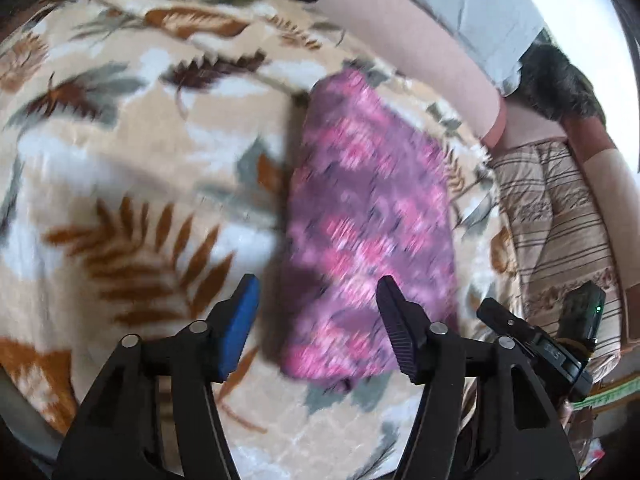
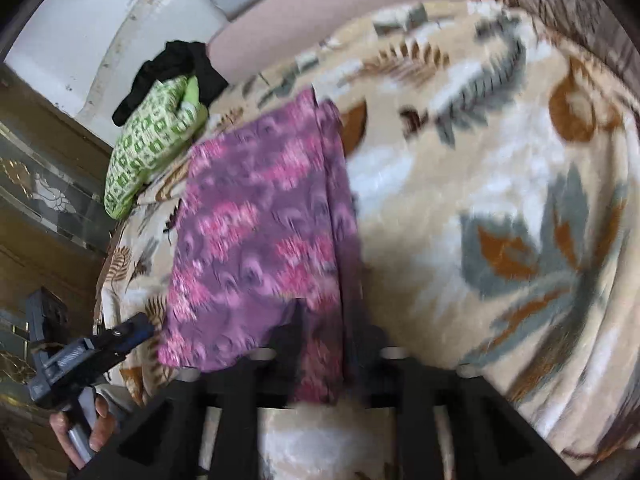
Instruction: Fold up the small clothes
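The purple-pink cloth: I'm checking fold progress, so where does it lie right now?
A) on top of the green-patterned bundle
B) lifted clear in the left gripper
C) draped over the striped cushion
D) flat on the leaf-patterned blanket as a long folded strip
D: the purple-pink cloth lies as a long strip on the leaf-patterned blanket, and the left gripper stands open above its near end, holding nothing.

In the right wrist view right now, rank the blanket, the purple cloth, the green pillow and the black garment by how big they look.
1. blanket
2. purple cloth
3. green pillow
4. black garment, partly hidden behind the pillow and farthest from the camera, so its true size is unsure.
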`<state>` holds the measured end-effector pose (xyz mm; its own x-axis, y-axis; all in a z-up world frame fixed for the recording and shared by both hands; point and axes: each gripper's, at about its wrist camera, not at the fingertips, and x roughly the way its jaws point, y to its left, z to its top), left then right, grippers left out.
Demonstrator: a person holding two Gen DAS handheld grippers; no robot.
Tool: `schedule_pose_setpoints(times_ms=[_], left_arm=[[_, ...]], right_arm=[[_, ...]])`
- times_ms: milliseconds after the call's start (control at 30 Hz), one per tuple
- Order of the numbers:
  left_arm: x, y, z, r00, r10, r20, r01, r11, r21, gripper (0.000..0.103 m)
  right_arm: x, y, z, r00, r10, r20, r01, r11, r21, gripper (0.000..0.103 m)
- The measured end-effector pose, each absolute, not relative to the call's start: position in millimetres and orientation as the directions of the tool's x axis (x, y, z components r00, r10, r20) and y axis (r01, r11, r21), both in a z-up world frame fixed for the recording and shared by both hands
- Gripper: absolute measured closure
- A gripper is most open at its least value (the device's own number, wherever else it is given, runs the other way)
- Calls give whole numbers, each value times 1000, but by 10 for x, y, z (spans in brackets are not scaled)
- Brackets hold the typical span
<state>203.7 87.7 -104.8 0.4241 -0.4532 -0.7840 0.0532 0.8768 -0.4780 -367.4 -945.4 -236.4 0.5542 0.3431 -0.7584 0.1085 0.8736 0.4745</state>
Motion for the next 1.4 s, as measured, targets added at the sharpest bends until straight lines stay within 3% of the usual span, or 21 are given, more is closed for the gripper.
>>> schedule_pose_setpoints(times_ms=[33, 267, 333, 467, 533, 567, 600, 633, 767, 933, 1033, 1067, 1133, 1200, 1300, 1367, 1400], left_arm=[[2106, 861, -1025, 424, -448, -787, 61, 881, -469, 42], [2764, 715, -1080, 385, -447, -807, 70, 887, -457, 42], [2926, 695, -1134, 378, -447, -811, 61, 886, -460, 42], [3229, 588, -1405, 307, -465, -830, 58, 880, -472, 42], [3282, 589, -1521, 311, -462, -830, 29, 878, -478, 41], [3282, 599, -1560, 321, -462, -827, 18, 876, -482, 42], [3274, 586, -1578, 329, -457, -826, 27, 879, -476, 50], [3264, 539, -1582, 336, -441, -833, 55, 892, -450, 55], [3246, 508, -1570, 330, -419, -846, 60, 903, -424, 56], [2952, 508, -1291, 354, -381, -854, 106, 924, -368, 55], [2861, 570, -1201, 368, -422, -828, 127, 905, -405, 52], [2874, 594, -1187, 373, -432, -821, 119, 900, -419, 50], [2973, 636, -1185, 379, -443, -812, 85, 891, -447, 45], [3114, 637, -1213, 367, -448, -815, 50, 885, -464, 45], [3332, 593, -1261, 360, -449, -818, 22, 880, -474, 45], [3434, 555, -1311, 362, -426, -829, 24, 894, -448, 45], [3480, 532, -1366, 351, -420, -837, 27, 898, -439, 45]], right_arm=[[-3610, -9441, -2332, 564, 352, -747, 92, 872, 481, 28], [-2791, -9477, -2555, 492, 394, -776, 90, 864, 496, 31], [-2652, -9503, -2668, 467, 397, -790, 108, 861, 497, 45], [-2584, -9493, -2835, 445, 437, -782, 104, 842, 529, 59], [-2598, -9477, -2821, 451, 448, -772, 92, 837, 539, 86], [-2611, -9467, -2773, 461, 427, -778, 89, 850, 519, 90], [-2630, -9443, -2714, 474, 400, -784, 77, 868, 490, 95], [-2639, -9421, -2669, 482, 377, -791, 65, 885, 461, 96], [-2542, -9471, -2901, 426, 365, -827, 110, 887, 449, 96], [-2702, -9665, -2846, 479, 452, -753, 131, 811, 570, 90], [-2826, -9668, -2652, 520, 447, -728, 101, 814, 572, 86], [-2828, -9650, -2582, 531, 438, -726, 91, 822, 562, 81], [-2786, -9607, -2477, 542, 435, -719, 67, 831, 553, 42], [-2660, -9562, -2433, 543, 410, -733, 63, 850, 522, 41], [-2383, -9526, -2521, 508, 407, -759, 43, 868, 494, 63], [-2212, -9491, -2630, 490, 381, -784, 39, 889, 456, 68], [-2171, -9482, -2681, 485, 386, -785, 33, 888, 458, 77]])
